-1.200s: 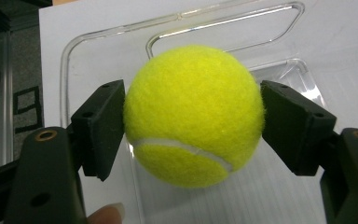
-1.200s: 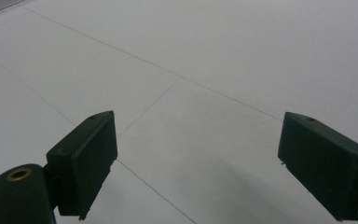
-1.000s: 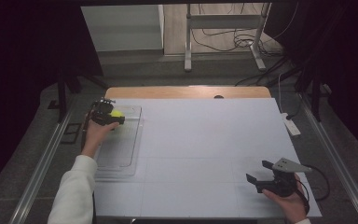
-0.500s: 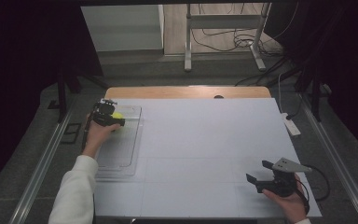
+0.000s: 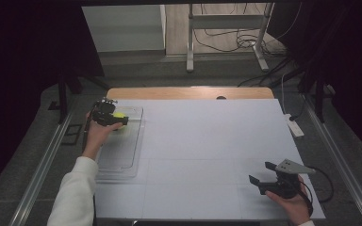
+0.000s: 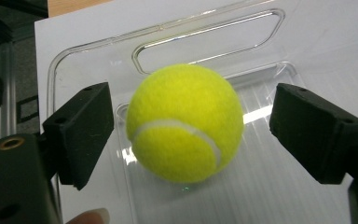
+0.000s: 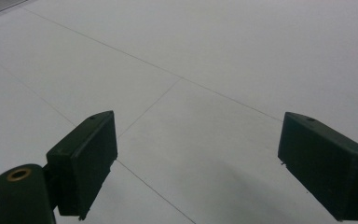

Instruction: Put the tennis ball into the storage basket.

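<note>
2 grippers are seen over the white table (image 5: 207,155). The left gripper (image 6: 186,135) has just been opening; its jaws are spread, with gaps on both sides of the tennis ball (image 6: 185,122), which is no longer pinched. The ball is placed in the clear tray (image 5: 122,155), at about 10 o'clock of the table. The right gripper (image 5: 264,176), at 5 o'clock, is held wide open with nothing between the jaws. A risk is judged: the freed ball could roll, or be knocked by a jaw when the gripper is withdrawn.
</note>
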The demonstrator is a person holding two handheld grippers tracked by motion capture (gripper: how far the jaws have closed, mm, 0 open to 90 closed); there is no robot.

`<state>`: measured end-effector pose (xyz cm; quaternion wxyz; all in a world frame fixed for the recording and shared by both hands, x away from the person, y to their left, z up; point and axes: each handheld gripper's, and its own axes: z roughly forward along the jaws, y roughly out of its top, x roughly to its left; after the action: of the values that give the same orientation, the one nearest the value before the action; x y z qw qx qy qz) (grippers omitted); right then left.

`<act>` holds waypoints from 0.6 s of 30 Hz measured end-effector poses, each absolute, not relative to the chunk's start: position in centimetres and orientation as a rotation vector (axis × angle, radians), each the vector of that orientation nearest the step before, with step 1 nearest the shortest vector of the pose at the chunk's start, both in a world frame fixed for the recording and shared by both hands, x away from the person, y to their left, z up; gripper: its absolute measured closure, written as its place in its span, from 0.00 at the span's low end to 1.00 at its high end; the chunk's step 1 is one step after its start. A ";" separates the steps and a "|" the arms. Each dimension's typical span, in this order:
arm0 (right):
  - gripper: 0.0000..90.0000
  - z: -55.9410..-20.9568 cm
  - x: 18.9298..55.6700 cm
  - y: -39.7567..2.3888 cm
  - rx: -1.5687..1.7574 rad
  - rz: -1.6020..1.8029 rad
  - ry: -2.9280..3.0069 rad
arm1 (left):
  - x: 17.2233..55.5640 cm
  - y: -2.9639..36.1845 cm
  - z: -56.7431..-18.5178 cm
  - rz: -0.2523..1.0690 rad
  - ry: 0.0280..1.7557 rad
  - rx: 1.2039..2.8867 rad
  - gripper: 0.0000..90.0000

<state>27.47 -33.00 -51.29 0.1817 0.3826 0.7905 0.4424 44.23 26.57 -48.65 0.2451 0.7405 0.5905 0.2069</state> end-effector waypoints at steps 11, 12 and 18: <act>0.13 -51.2 27.4 -33.0 1.079 1.245 2.232 | 43.2 27.9 -47.4 0.548 1.572 1.934 0.14; 0.13 -51.2 27.4 -33.0 1.078 1.250 2.230 | 43.0 27.9 -47.2 0.545 1.567 1.921 0.14; 0.13 -51.2 27.4 -33.0 1.079 1.251 2.230 | 41.8 28.3 -45.9 0.552 1.523 1.869 0.15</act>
<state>27.44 -33.04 -51.21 0.1823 0.3824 0.7900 0.4433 41.81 28.33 -45.93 0.3278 0.7139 0.5817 0.2110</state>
